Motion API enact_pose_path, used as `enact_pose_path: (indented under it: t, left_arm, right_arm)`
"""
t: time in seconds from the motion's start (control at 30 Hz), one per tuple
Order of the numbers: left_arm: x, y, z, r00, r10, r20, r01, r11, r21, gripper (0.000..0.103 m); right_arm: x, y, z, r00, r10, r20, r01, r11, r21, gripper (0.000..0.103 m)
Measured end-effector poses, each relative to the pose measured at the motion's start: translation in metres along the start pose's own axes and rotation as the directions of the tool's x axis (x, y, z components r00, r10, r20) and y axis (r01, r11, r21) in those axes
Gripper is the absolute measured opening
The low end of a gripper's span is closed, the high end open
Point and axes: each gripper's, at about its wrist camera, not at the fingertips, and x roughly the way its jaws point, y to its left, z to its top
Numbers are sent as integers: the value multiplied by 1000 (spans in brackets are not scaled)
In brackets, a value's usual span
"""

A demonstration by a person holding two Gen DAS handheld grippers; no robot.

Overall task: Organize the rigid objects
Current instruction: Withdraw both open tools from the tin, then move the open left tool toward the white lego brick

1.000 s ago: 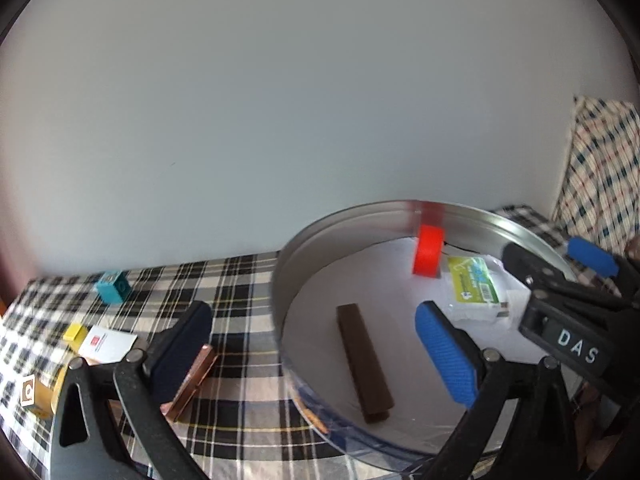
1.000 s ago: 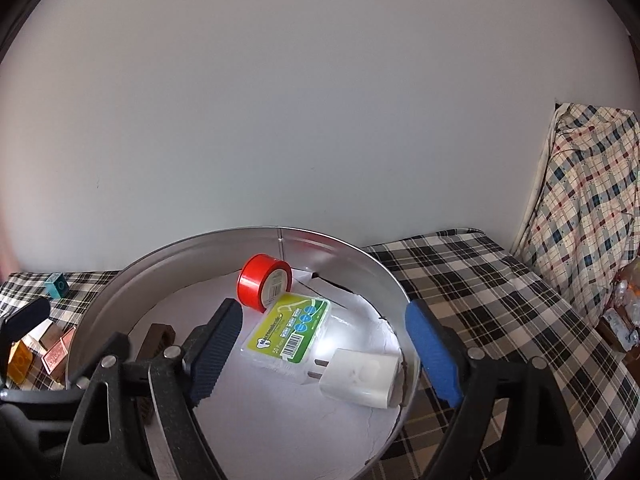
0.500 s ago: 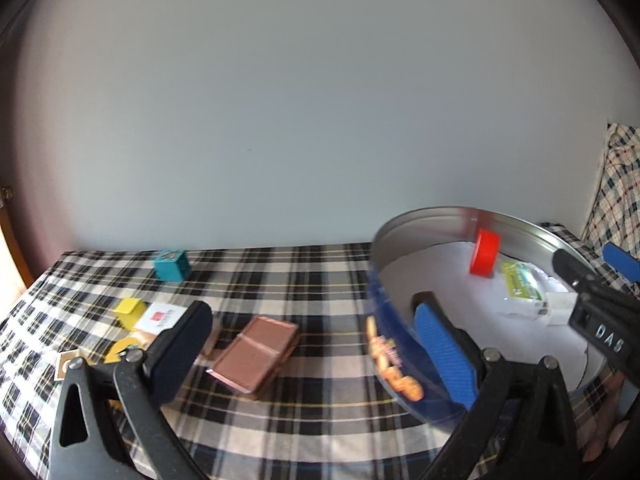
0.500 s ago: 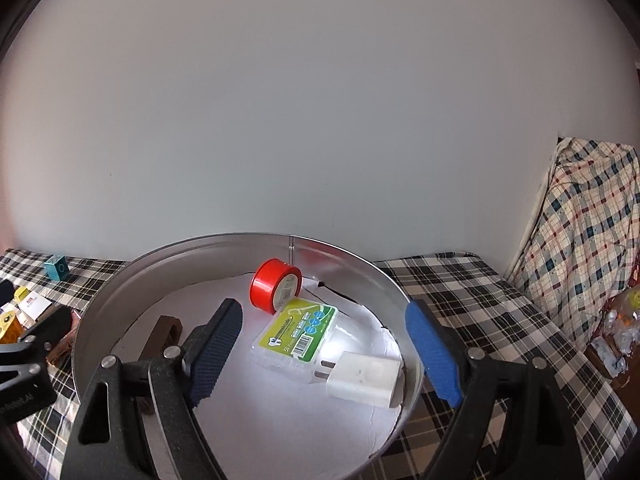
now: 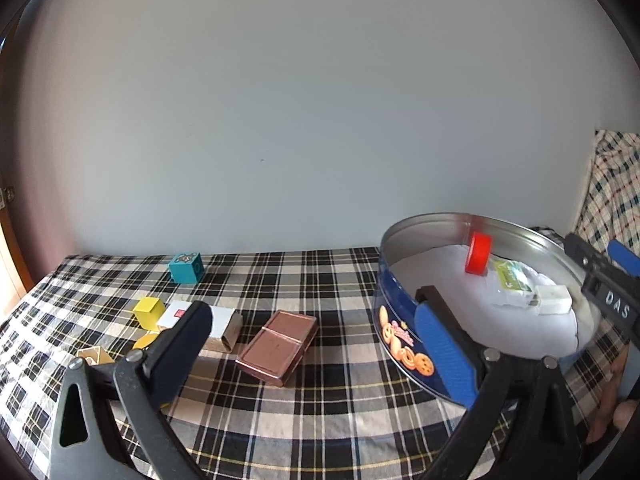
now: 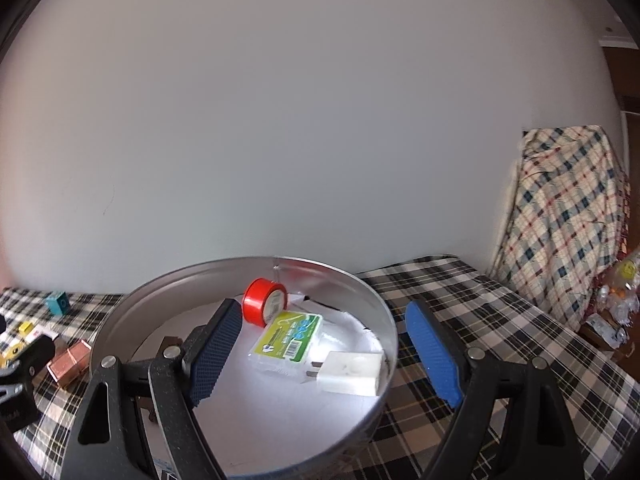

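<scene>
Tins and boxes lay across a bench covered in checked cloth. The left tool hung with its jaws spread wide and nothing between them, above the cloth between a brown box and a round cookie tin. The right tool was likewise spread apart and empty, its left finger over the tin's inside and its right finger outside the rim. Inside the tin sat a red tape roll on edge, a green-labelled clear box just beside it, and a white charger touching that box. A teal cube, a yellow cube and a white box rested on the cloth left of the tin.
</scene>
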Motion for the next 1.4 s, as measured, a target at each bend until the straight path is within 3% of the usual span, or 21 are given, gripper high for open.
enact_pose_path:
  t: [0.33, 0.57, 0.83, 1.4]
  left_arm:
    - [-14, 1, -4, 999, -49, 4, 49, 996, 70, 103]
    - [-17, 29, -7, 1000, -28, -4, 28, 998, 61, 103]
    - [-19, 64, -9, 1000, 4, -5, -4, 998, 65, 103]
    - [-18, 137, -15, 999, 19, -50, -17, 999, 33, 103]
  right_arm:
    - [-29, -4, -6, 999, -25, 38, 22, 998, 62, 86]
    - [-54, 15, -14, 997, 2, 75, -3, 1000, 9, 86]
    - [-69, 38, -21, 998, 30, 57, -31, 999, 17, 86]
    - [-85, 161, -35, 973, 231, -3, -231, 972, -52, 86]
